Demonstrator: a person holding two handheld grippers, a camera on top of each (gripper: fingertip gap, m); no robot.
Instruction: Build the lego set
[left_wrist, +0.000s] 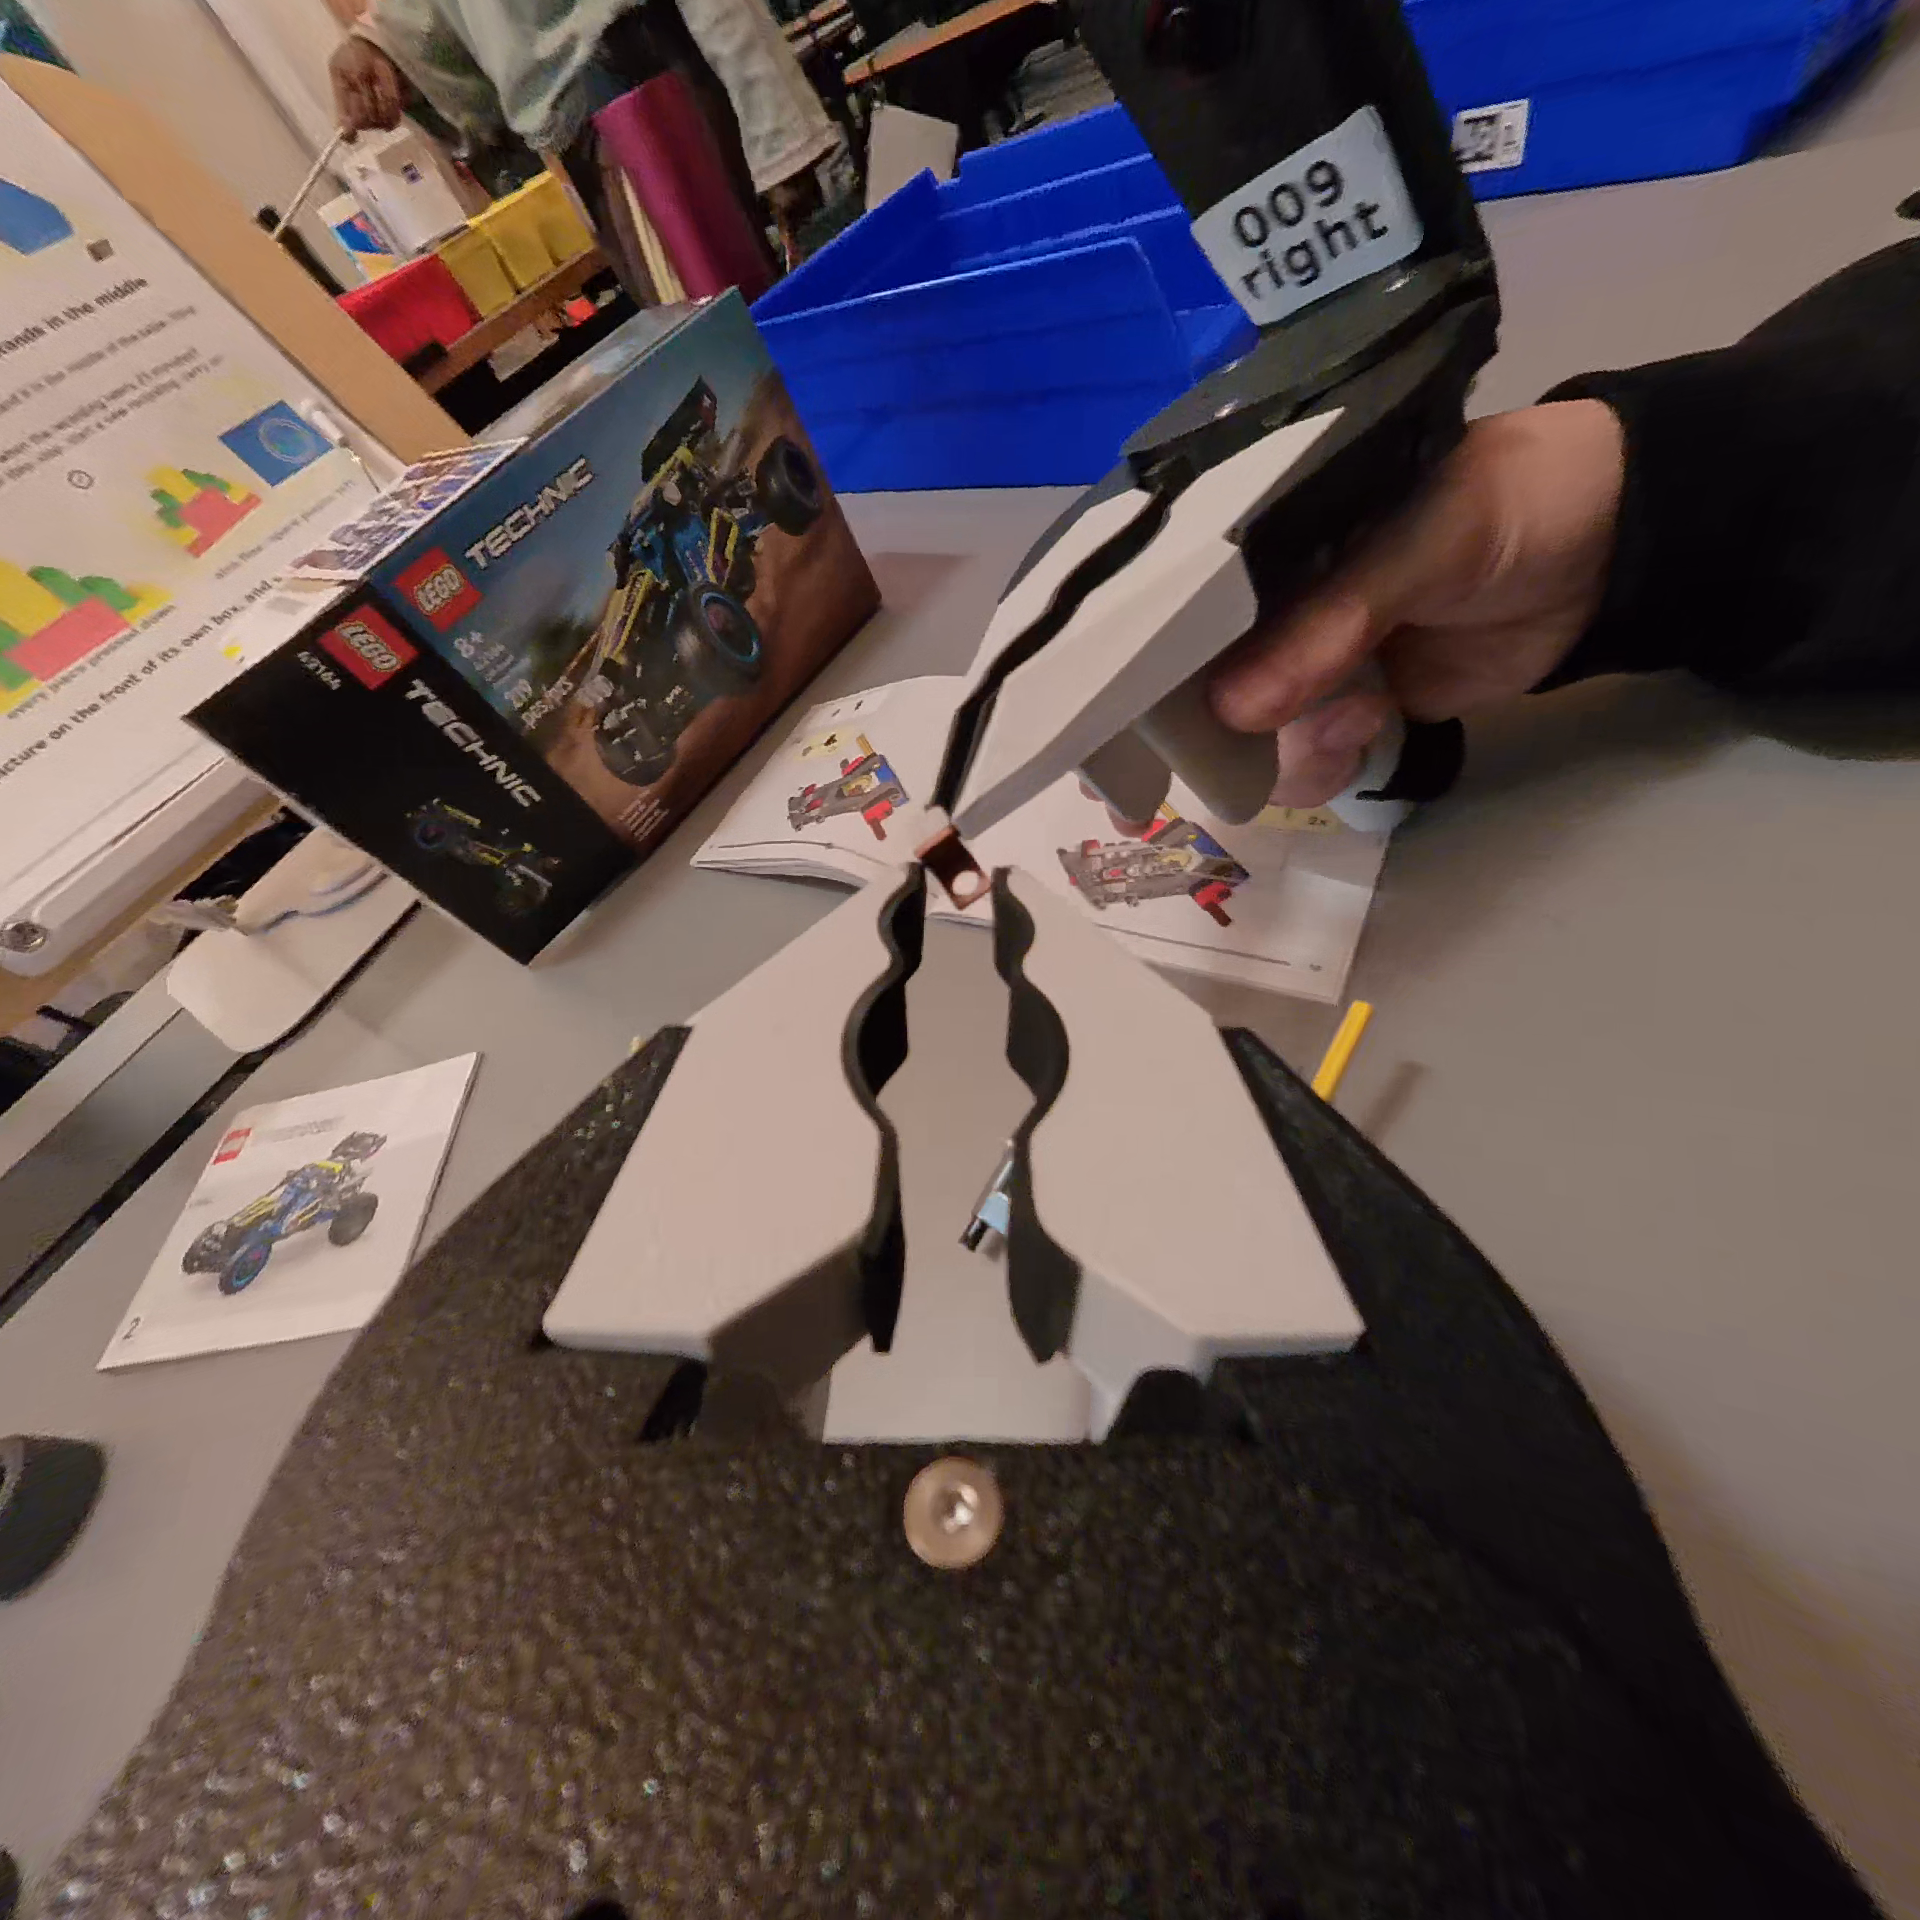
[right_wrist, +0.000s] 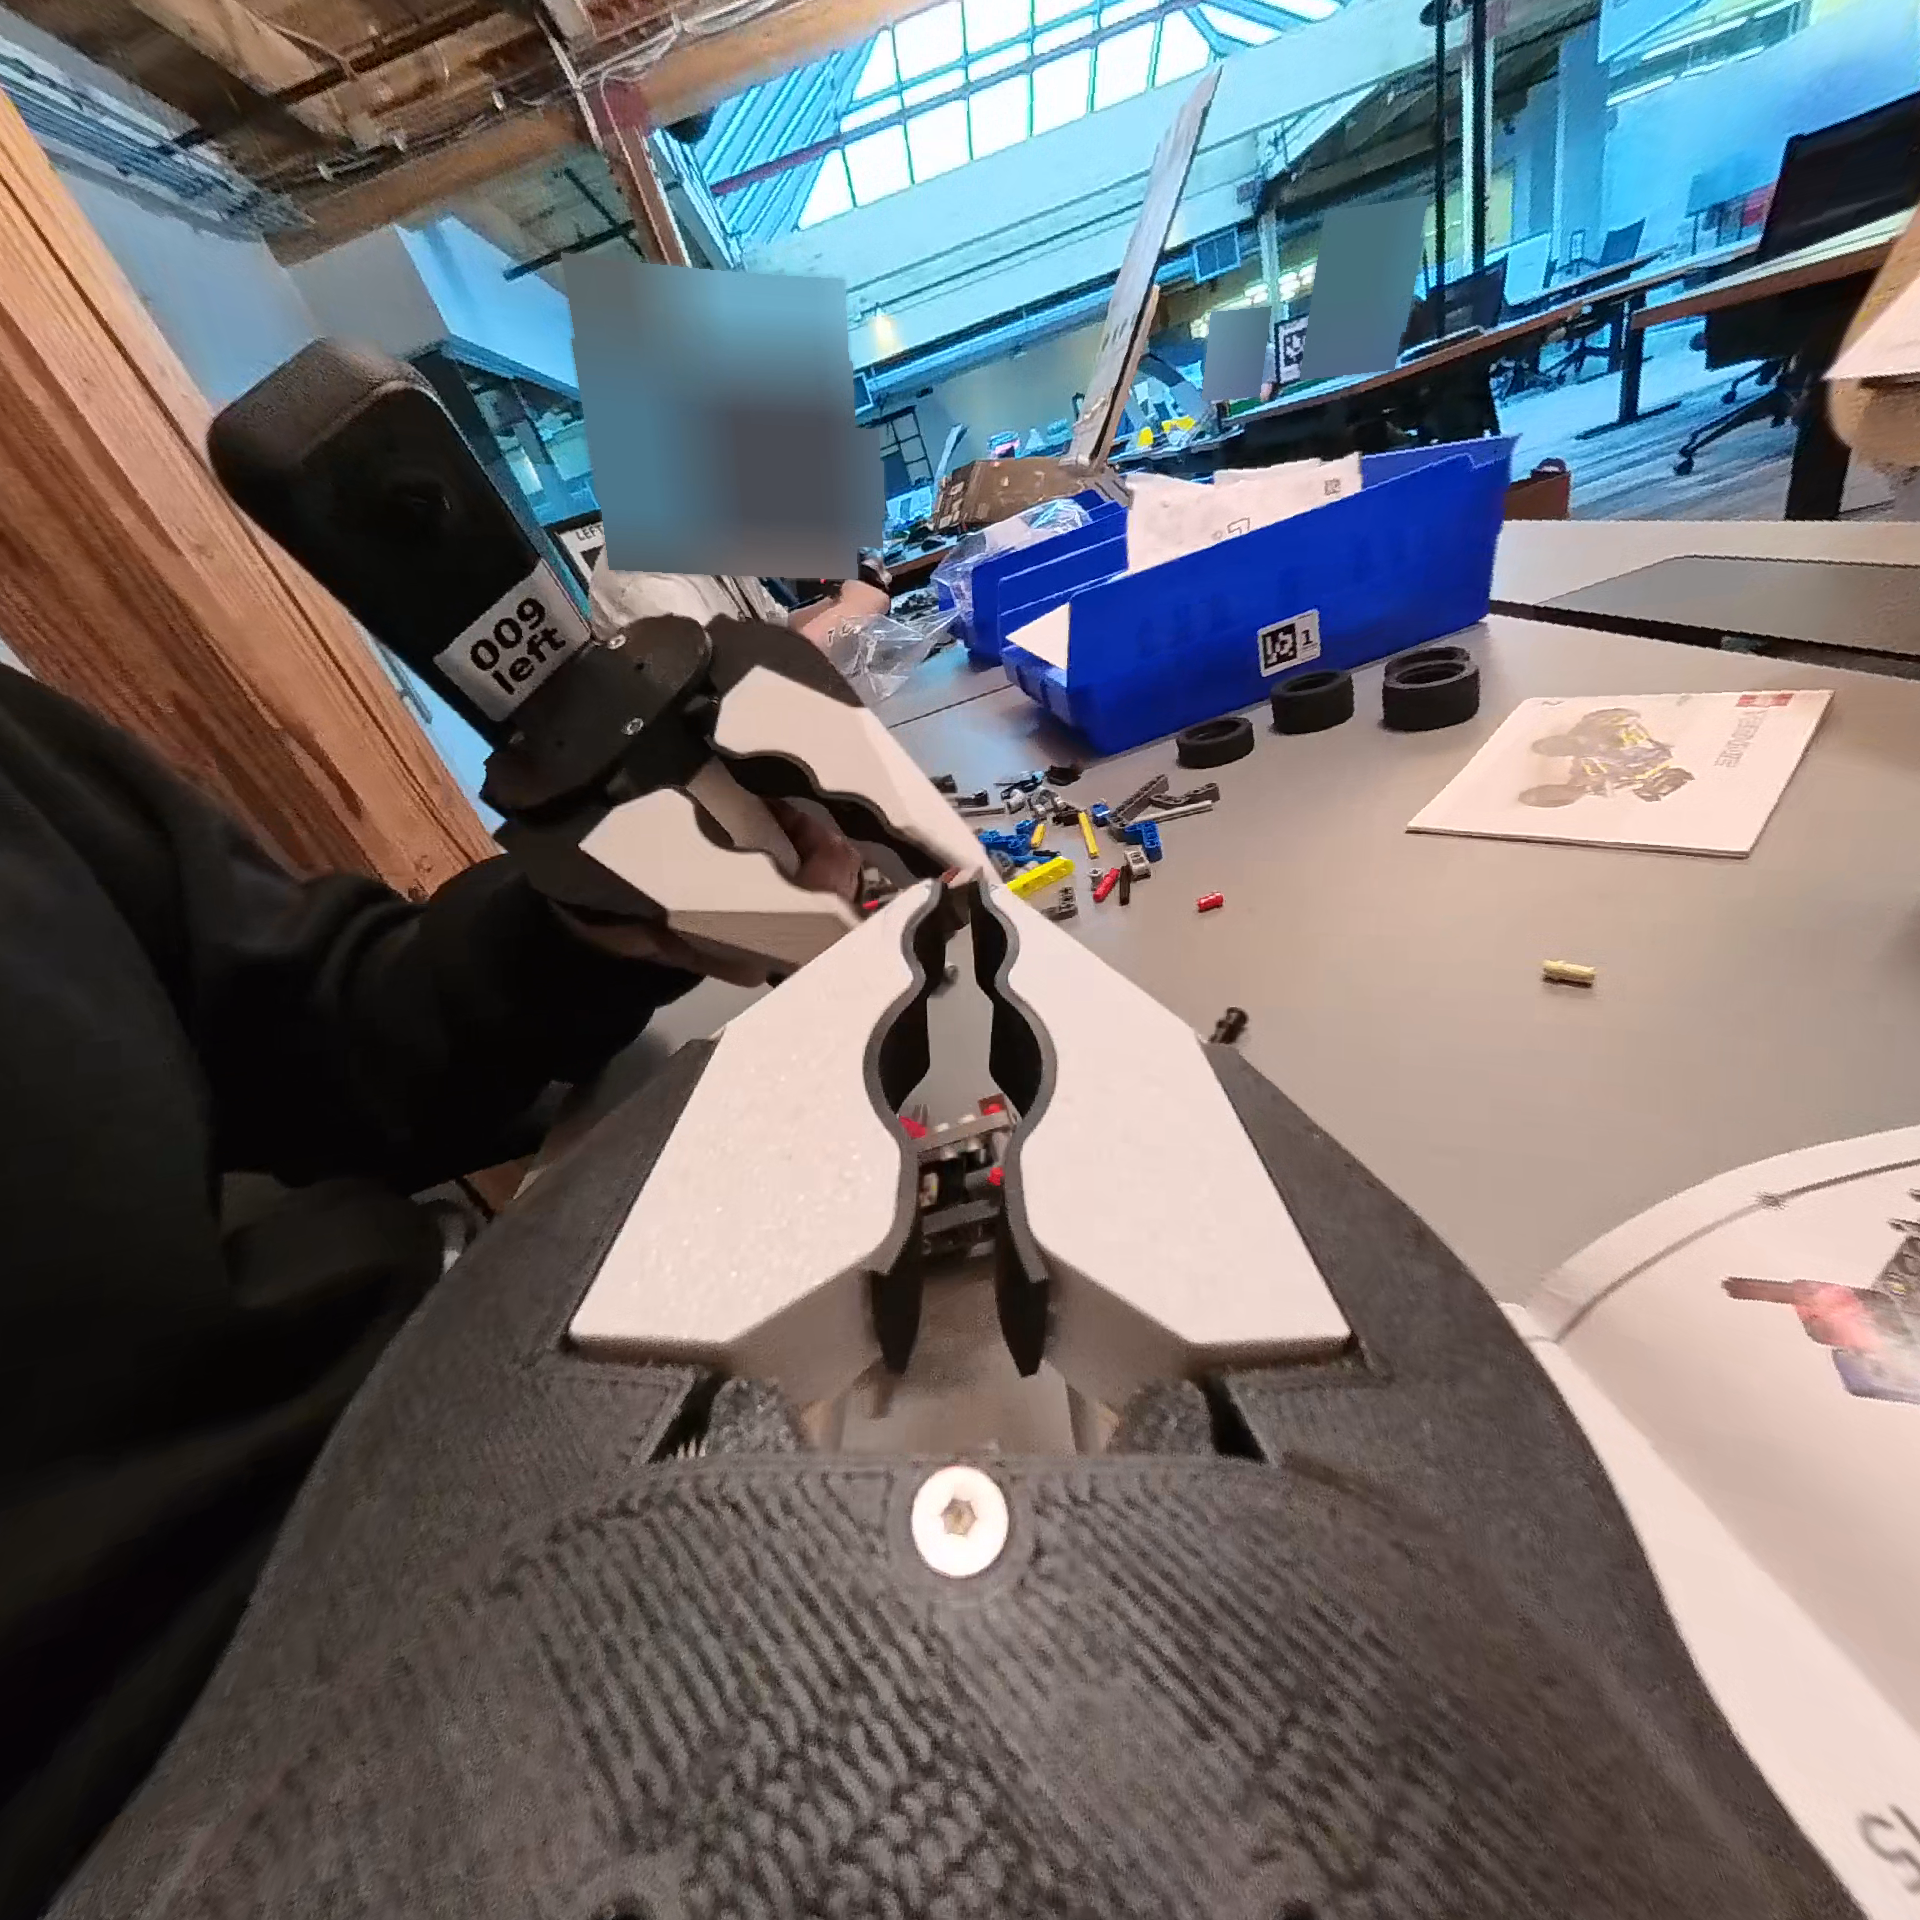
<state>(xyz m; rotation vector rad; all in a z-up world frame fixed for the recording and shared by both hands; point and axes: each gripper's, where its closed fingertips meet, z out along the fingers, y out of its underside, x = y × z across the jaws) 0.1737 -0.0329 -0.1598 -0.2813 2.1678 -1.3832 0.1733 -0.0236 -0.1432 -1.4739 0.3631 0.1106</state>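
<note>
At frame centre, the right tool (left_wrist: 940, 821) pinches a small brown piece (left_wrist: 951, 871); the left tool (left_wrist: 958, 894) gapes around it. Close squarely before the right lets go.

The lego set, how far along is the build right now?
Early on. A small partial assembly sits below the right gripper, which is shut on a small brown piece held at the left gripper, whose tips are apart. Left to do: loose parts and four tires lie unused, with the instruction booklet open.
</note>
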